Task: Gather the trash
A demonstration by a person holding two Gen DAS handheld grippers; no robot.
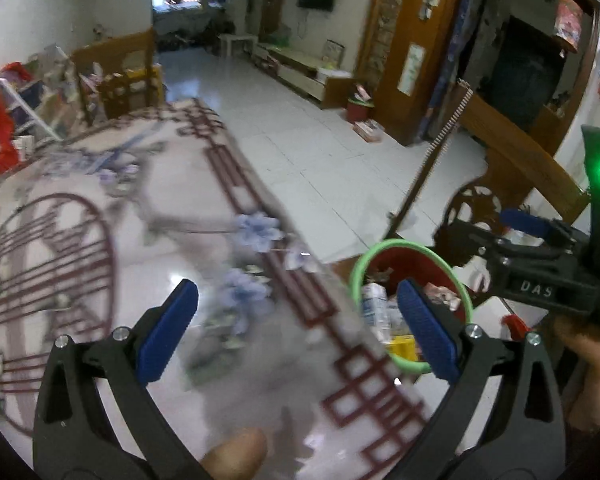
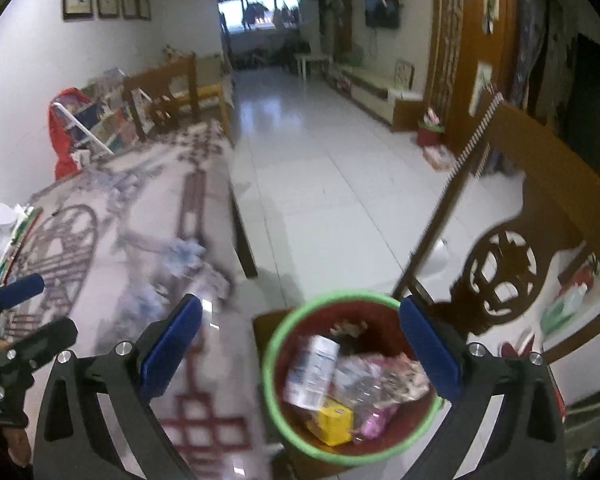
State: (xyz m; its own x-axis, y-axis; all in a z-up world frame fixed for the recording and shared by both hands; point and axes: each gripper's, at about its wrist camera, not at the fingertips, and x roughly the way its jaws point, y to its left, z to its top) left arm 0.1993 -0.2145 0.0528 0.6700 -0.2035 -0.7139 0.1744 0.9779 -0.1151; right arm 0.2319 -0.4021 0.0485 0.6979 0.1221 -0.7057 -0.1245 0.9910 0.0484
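— Where's the trash bin (image 2: 350, 384)?
— Beside the table's edge, lower than its top: a round red bin with a light green rim, standing upright, mouth open.
— What's in it?
— A white carton (image 2: 312, 374) leaning near the left wall, a yellow box (image 2: 332, 420) below it, and crumpled clear and pink wrappers (image 2: 380, 384) on the right. All blurred, so no labels readable.

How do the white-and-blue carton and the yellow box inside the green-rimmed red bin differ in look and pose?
In the green-rimmed red bin, the white-and-blue carton is the larger and longer of the two and leans tilted against the trash, while the yellow box is smaller, squatter and lies lower, near the bin's front wall. The carton is pale with blue print; the box is plain bright yellow. Both rest among crumpled wrappers.
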